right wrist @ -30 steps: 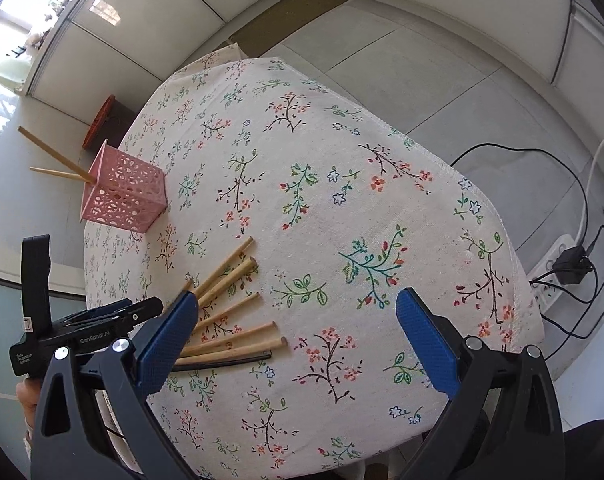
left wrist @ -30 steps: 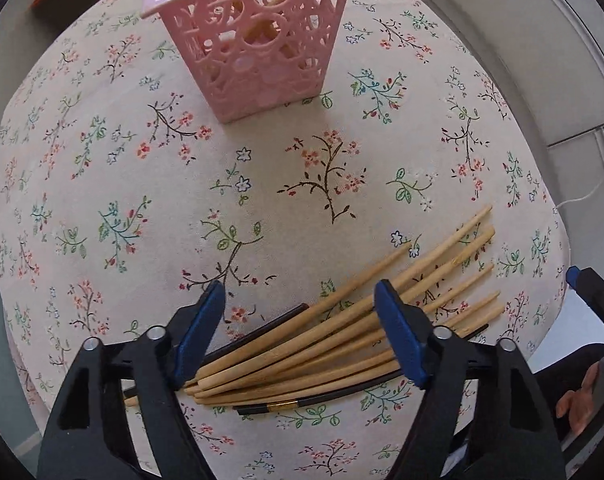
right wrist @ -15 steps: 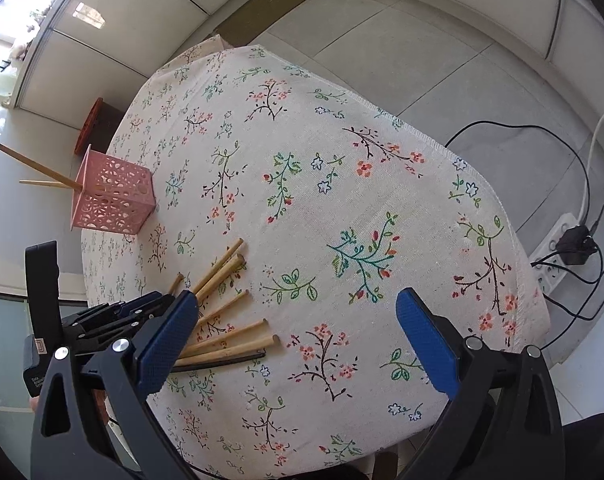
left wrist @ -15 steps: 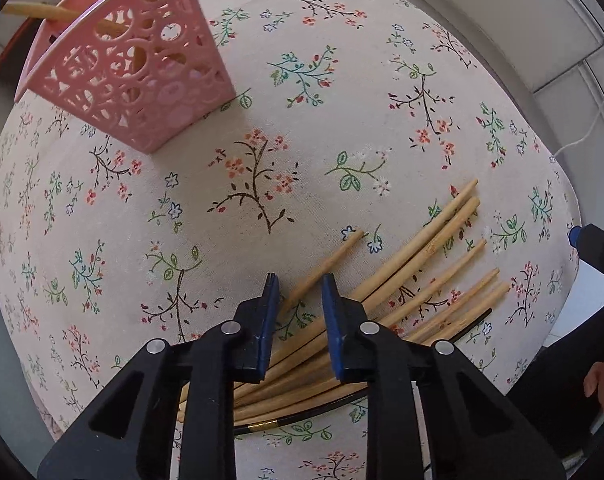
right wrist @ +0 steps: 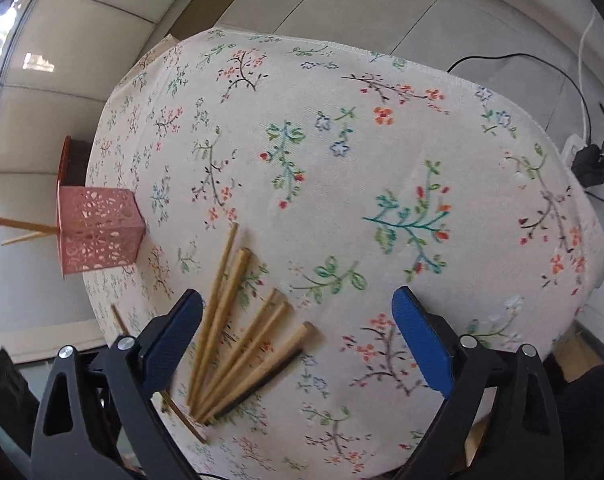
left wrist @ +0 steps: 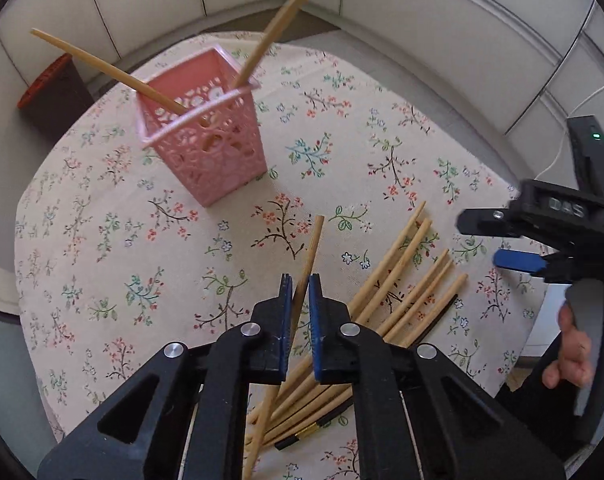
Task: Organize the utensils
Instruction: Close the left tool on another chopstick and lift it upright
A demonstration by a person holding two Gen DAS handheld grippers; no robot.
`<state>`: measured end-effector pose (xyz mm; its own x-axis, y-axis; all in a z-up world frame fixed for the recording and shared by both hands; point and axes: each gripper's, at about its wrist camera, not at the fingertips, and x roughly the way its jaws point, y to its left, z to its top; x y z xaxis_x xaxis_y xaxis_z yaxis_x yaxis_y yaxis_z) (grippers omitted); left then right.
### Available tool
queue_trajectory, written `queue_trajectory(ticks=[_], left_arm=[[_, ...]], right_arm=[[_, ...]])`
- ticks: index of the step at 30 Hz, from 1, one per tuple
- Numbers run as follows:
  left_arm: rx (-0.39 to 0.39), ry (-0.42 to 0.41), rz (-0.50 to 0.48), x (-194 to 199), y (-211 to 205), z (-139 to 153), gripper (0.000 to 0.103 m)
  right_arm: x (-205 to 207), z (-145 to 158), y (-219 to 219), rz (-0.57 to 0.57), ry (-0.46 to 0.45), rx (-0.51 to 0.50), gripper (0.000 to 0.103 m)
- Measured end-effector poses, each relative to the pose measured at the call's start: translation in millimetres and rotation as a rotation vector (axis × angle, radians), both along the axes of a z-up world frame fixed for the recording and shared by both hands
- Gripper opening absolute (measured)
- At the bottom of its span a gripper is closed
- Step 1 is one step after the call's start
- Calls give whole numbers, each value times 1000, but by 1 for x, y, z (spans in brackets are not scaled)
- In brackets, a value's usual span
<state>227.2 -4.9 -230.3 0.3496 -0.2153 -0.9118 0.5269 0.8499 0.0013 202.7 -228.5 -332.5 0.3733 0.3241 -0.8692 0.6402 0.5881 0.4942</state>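
Observation:
My left gripper (left wrist: pixel 300 300) is shut on one wooden chopstick (left wrist: pixel 312 244), lifted off the floral tablecloth and pointing toward the pink lattice holder (left wrist: pixel 206 148). The holder stands upright with two chopsticks (left wrist: pixel 114 70) leaning in it. A fan of several wooden chopsticks (left wrist: pixel 406 280) and one black chopstick (left wrist: pixel 446 312) lies on the cloth to the right. In the right wrist view my right gripper (right wrist: pixel 298 340) is open, just above the same pile (right wrist: pixel 242 340); the holder (right wrist: pixel 96 230) is at far left.
The round table (right wrist: pixel 382 140) drops off on all sides to a tiled floor. A dark stool with a red top (left wrist: pixel 54 92) stands behind the holder. Cables and a plug (right wrist: pixel 590 164) lie on the floor at right. The right gripper body (left wrist: pixel 550 224) shows at right.
My left gripper closed on one chopstick, lifted it from the pile and tilted up toward the holder. My right gripper moved down and closer to the pile, staying open.

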Motion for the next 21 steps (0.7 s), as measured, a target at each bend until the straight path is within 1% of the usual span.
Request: queue_trajectory(ticks=[1,3,6,9,14,16,19,21], left_arm=[[-19,-18,11,-5,7,8,6],[-56,-50,34,-12,22,21,6],[-102,-80,68,-9,54,44,6],[-128,-92,94,-11,67,52,5],[-154,-97,108,-14,82,59,5],[-161,-102,118,-14,87,61,5],[-173,-106,133,-13,94,64,5],[-178,-108,144,-14,97,66,5]], right_arm=[[7,1,5,6,-2,-5,82],[22,4,15,30,-13,-47,73],[38,4,26,67,-10,-124,64],[48,6,34,80,-7,-195,64],[57,6,52,91,24,-304,63],[58,6,63,93,32,-368,58],[63,5,82,92,20,-453,49],[68,4,89,95,5,-492,29]])
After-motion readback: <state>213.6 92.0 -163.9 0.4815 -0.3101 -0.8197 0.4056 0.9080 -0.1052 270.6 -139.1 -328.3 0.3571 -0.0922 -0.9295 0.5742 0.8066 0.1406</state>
